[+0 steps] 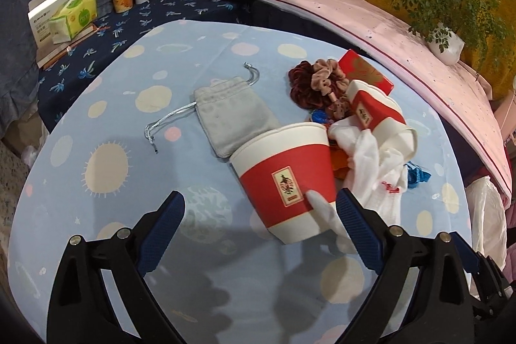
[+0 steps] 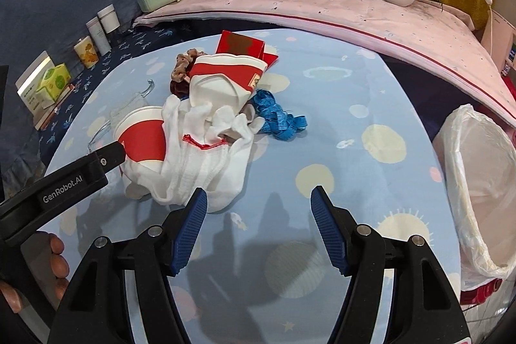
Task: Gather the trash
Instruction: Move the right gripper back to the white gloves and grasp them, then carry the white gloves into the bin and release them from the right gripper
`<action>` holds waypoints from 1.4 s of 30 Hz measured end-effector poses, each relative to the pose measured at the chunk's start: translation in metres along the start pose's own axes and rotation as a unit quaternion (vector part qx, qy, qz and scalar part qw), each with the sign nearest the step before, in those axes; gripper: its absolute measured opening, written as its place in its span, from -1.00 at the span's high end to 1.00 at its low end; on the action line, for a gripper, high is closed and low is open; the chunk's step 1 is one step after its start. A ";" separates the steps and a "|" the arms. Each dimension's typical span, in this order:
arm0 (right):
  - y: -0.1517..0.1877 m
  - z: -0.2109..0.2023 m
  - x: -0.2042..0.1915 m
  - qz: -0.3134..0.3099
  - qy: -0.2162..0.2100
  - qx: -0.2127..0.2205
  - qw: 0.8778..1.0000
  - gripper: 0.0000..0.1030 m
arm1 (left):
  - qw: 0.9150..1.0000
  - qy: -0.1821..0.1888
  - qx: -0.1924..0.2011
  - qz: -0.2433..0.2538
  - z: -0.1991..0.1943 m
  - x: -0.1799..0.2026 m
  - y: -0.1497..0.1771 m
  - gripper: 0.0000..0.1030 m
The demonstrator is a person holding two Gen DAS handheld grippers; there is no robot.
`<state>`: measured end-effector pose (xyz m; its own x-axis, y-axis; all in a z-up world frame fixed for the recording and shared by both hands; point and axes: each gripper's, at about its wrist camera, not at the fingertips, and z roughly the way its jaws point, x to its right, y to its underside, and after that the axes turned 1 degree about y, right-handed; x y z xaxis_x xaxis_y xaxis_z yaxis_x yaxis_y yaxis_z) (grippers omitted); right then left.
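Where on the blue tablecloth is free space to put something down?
Bare cloth lies between the blue measuring tape and the lined trash bin, and left of the grey drawstring pouch. It is crowded around the red-and-white paper cups, white gloves and scrunchies.

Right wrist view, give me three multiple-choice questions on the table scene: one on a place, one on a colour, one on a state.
1. Where is the lined bin?
A. right of the table
B. on the shelf
C. under the pouch

2. What colour is the tape measure?
A. yellow
B. blue
C. black

3. How does the right claw stand?
A. shut on a cup
B. shut on the glove
C. open, holding nothing

Answers:
1 A, it stands off the table's right edge.
2 B, its coil is bright blue.
3 C, its fingers are spread over bare cloth.
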<state>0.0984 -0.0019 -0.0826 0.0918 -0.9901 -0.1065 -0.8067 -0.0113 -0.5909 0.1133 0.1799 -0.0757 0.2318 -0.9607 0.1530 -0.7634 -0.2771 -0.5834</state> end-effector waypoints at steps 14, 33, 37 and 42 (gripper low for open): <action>-0.005 0.038 -0.017 0.000 -0.008 -0.026 1.000 -0.25 | 0.998 0.032 -0.039 -0.023 0.032 0.000 -0.008 -0.78; 0.009 0.021 -0.014 -0.016 -0.034 -0.028 0.999 0.82 | 0.996 0.063 -0.059 -0.003 0.038 0.017 -0.001 -0.37; 0.007 0.005 -0.004 -0.007 -0.028 -0.010 1.000 0.83 | 0.996 0.064 -0.059 0.005 0.029 0.024 0.005 -0.37; 0.005 -0.015 0.012 0.009 -0.021 0.011 1.000 0.83 | 0.996 0.070 -0.047 0.019 0.009 0.037 0.010 -0.37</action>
<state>0.0864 -0.0162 -0.0751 0.1020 -0.9834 -0.1500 -0.7960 0.0098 -0.6052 0.1202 0.1418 -0.0831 0.1198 -0.9621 0.2451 -0.8246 -0.2339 -0.5152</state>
